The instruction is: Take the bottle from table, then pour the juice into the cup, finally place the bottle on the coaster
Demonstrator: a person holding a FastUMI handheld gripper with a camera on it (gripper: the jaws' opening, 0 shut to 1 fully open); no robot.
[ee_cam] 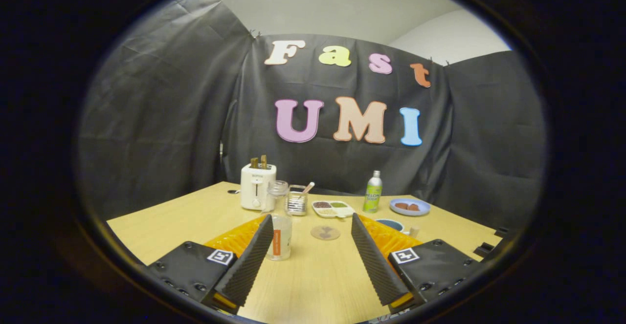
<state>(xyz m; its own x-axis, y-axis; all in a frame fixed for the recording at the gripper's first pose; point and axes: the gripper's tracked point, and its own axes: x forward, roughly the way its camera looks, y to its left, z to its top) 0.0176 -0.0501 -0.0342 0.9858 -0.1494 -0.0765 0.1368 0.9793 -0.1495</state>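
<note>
A green bottle (373,192) with a pale cap stands upright at the far side of the wooden table (161,221), well beyond my right finger. A clear cup (280,237) with an orange label stands just past my left finger (249,260), partly hidden by it. A round brownish coaster (325,232) lies flat on the table ahead, between the two fingers' lines. My gripper (313,224) is open above the near part of the table, with nothing between its fingers.
A white toaster (257,186) with toast stands at the back left, with a glass jar (278,190) and a clear holder (296,201) beside it. A divided snack tray (332,208), a blue plate (410,206) and a small blue-rimmed bowl (391,224) lie around the bottle.
</note>
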